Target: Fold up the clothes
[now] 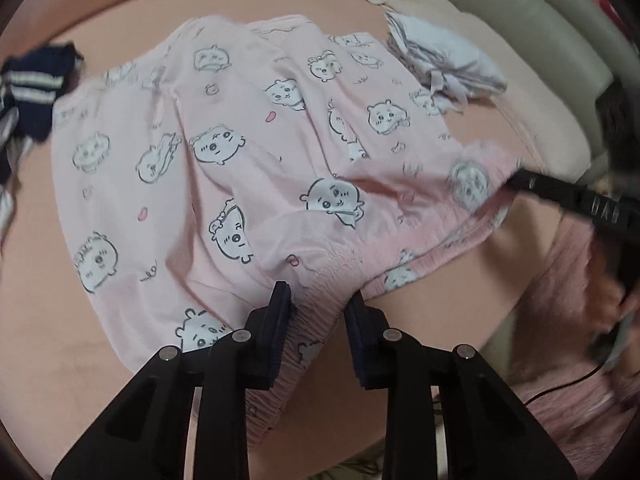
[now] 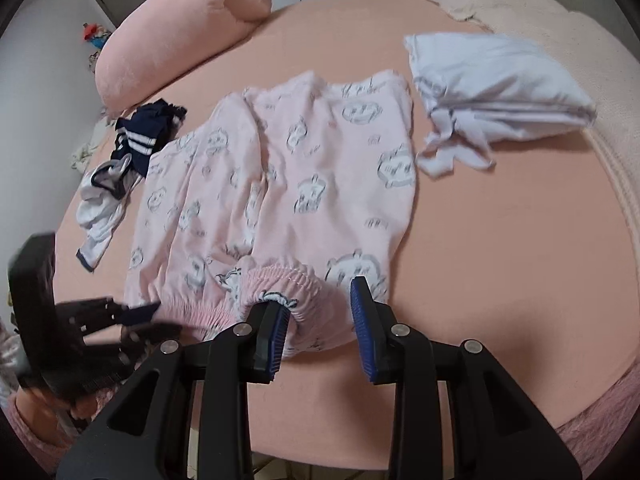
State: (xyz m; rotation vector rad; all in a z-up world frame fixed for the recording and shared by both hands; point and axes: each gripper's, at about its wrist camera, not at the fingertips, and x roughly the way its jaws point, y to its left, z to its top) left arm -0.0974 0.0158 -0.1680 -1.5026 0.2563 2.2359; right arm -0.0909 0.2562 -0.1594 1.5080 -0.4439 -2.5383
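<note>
**Inspector:** Peach bedsheet (image 2: 500, 248), pink bolster (image 2: 180, 28) at the far side. Where is the garment?

**Me:** Pink printed pyjama trousers (image 2: 280, 184) lie spread on the sheet, legs pointing away from me, gathered waistband (image 2: 280, 280) at the near edge. The legs partly overlap along the middle, with creases in the cloth.

**Inspector:** State of your tongs?

**Me:** My left gripper (image 1: 318, 312) is at one end of the waistband, elastic bunched between its fingers; jaws are not fully pressed together, and I cannot tell whether they actually pinch. My right gripper (image 2: 320, 308) stands spread at the other end, one finger touching the ruffled elastic, nothing clamped.

**Inspector:** Why both at the waist?

**Me:** My judgement: holding the two ends lets me pull the band taut and keep the trousers square for a fold.

**Inspector:** Other items?

**Me:** Folded white garment (image 2: 496, 84) just beside the trouser hems, apparently set out of the way. Navy striped clothing (image 2: 140, 136) and a white piece (image 2: 100, 204) lie crumpled on the opposite side, touching the trousers' edge.
</note>
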